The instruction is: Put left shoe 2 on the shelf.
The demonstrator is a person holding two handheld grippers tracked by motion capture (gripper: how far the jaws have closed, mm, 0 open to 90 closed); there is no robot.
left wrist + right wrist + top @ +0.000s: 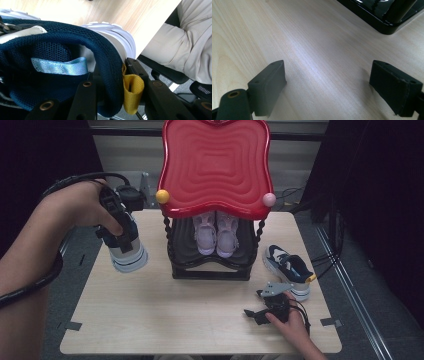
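Note:
A navy sneaker with a white sole [129, 256] hangs in the air over the table's left edge, toe downward. My left gripper [119, 222] is shut on its heel collar. In the left gripper view the jaws pinch the padded navy collar [110, 62] from both sides, beside a yellow pull tab [132, 91] and a light blue inner loop [60, 66]. The matching sneaker [289, 266] lies on the table at the right. Just in front of it my right gripper [257, 303] rests low on the wood, open, with nothing between its pads [268, 85].
A black shoe rack [210, 270] with a red wavy top tray [216, 165] stands at the table's middle back. A pair of pink shoes [216, 234] sits on its lower shelf. The rack's black base corner [384, 23] lies ahead of the right gripper. A chair and clothed legs [190, 45] are past the table edge.

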